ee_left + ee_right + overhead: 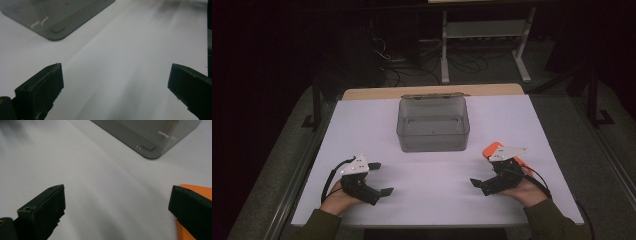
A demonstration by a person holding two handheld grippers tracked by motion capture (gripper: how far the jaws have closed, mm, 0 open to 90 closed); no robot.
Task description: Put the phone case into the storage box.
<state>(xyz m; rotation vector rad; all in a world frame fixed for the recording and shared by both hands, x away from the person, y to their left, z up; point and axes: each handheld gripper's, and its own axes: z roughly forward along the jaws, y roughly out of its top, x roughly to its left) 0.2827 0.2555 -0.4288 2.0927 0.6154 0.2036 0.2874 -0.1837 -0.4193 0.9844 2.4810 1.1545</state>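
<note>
With both the left gripper [381, 178] and right gripper [483, 171] held wide open and empty, the orange object [492, 148] beside the right one, near the grey box [433, 125], could be knocked aside.

In my left gripper view the box [57, 15] is cut off by the top and left edges, so I get just one rounded corner of it. My right gripper view clips the box [150, 137] along the top too. There the orange thing [192, 220] sits mostly behind the right-hand jaw and runs off the bottom edge; I can't tell what it is. In the high view the far room is too dark to read, and my sleeves [319, 226] are cut off at the near edge.
</note>
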